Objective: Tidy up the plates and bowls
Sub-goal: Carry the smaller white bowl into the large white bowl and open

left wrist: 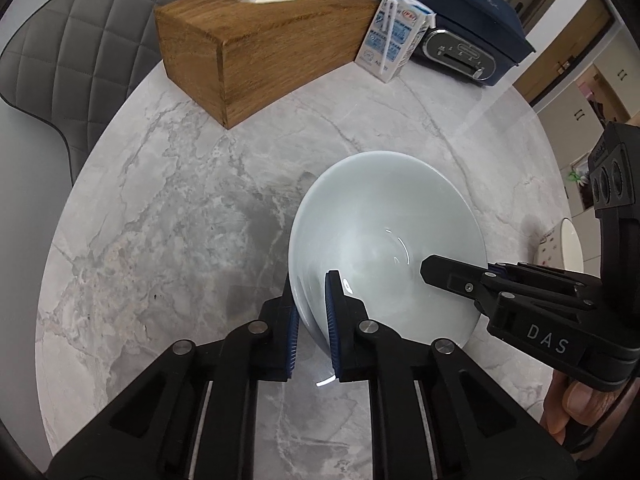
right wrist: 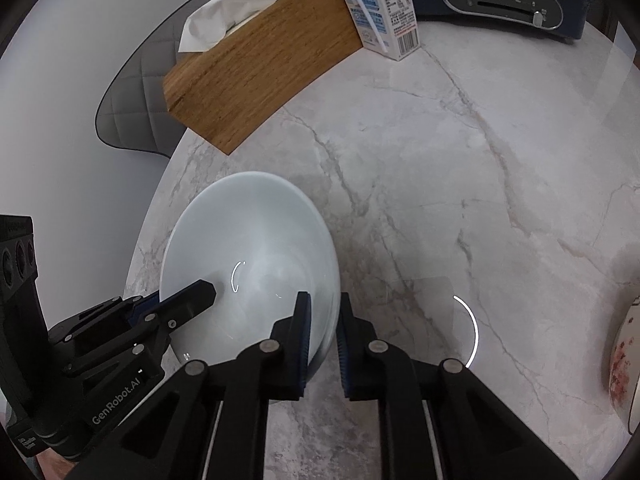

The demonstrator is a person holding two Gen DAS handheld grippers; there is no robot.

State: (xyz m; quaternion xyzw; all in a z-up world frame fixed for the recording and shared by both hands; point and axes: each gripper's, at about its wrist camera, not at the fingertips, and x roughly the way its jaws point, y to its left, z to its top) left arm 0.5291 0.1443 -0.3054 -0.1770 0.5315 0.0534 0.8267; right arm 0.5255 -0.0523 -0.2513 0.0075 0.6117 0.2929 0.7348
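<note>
**Bowl gripped on both sides, ready to move**

Step in hand: a two-handed grasp of the white bowl [left wrist: 386,240], which sits on the marble table [left wrist: 180,220] toward its near edge. The left gripper [left wrist: 313,334] straddles the bowl's near-left rim, one finger inside and one outside, pads against the wall: clamped on the bowl. The right gripper [right wrist: 323,340] straddles the opposite rim in the same manner; its inner pad meets the wall, while a slight gap seems to remain at the outer pad, so its hold is judged closing or light, not certain.

Next move, as judged: confirm the right grip, then lift level with both hands and carry the bowl to the other crockery. An uneven lift could tip or slip the glazed rim.

View differences: the left view shows a white plate or dish [left wrist: 570,246] at the table's right edge, partly hidden by the right gripper. The right view shows a patterned dish [right wrist: 624,368] at that edge, cut off by the frame. Whether these are one item cannot be told. Both views show the tissue box [left wrist: 256,52], carton [left wrist: 394,36] and appliance [left wrist: 460,20] along the far edge.
</note>
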